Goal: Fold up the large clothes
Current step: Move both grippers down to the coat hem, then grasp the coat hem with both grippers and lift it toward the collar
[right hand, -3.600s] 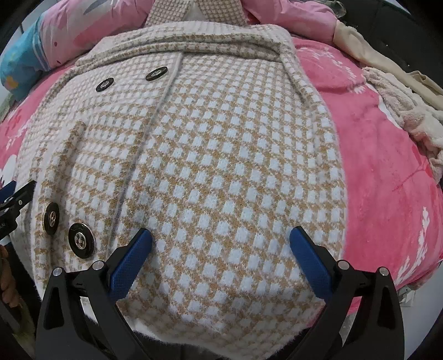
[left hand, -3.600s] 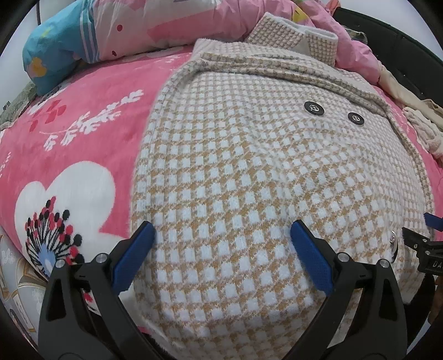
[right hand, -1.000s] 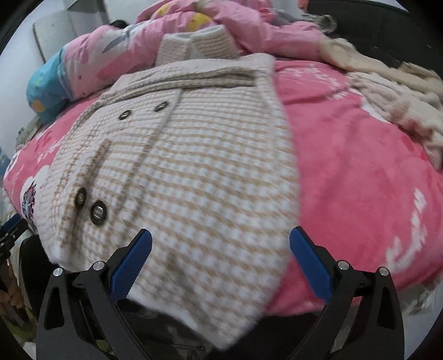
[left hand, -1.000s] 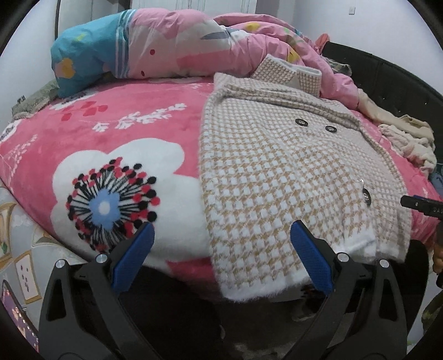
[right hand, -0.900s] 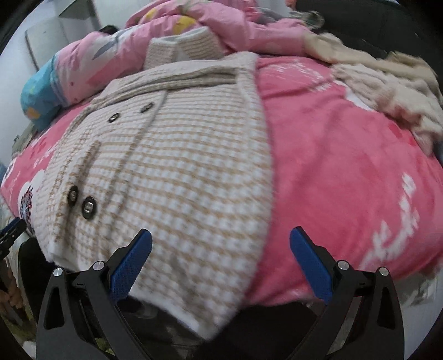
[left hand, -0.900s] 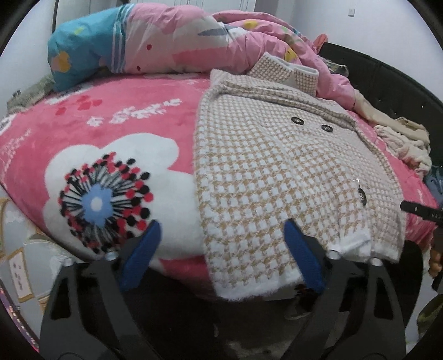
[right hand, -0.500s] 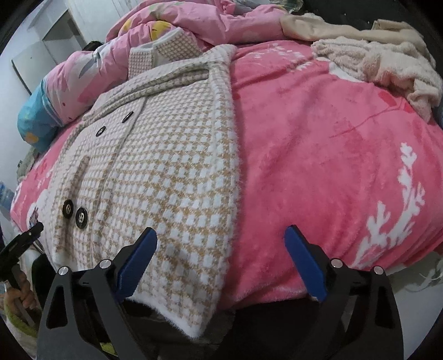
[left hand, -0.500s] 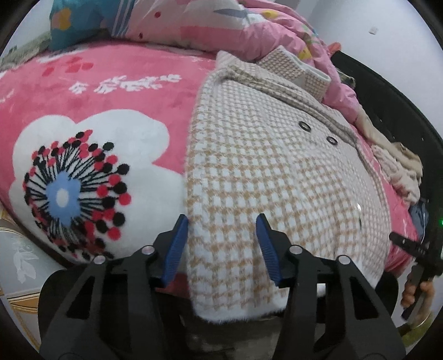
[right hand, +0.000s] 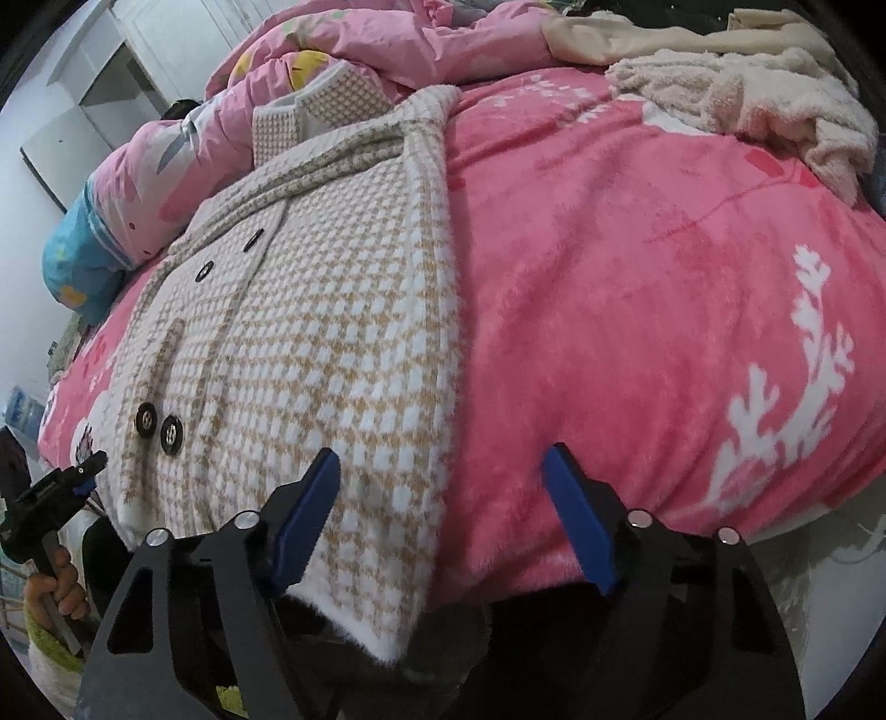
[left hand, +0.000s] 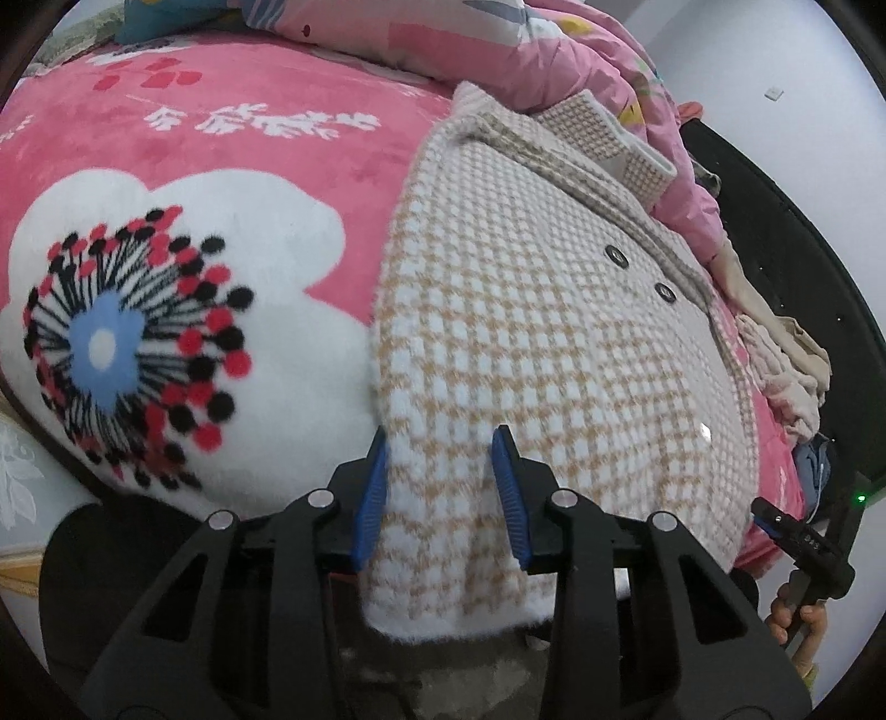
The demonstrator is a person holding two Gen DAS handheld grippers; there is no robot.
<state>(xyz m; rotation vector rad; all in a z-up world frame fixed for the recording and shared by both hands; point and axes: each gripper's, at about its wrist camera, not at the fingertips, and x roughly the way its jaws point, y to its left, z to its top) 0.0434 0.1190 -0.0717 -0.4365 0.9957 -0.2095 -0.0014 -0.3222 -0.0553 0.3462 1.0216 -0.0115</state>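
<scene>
Both grippers have dropped to the coat's hem at the bed edge. Left gripper: tilted down, jaws narrow and closing over the hem's left corner. Right gripper: tilted down, jaws wide but closing astride the right corner; no legible writing.

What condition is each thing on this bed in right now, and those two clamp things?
Checked coat: flat on the blanket, buttoned, hem over the bed edge.
Left tool: closing, one hem corner between its pads.
Right tool: closing, the other hem corner between its pads.
Pink blanket: spread out.
Quilt: bunched up.
Cream clothes: heaped, unfolded.
</scene>
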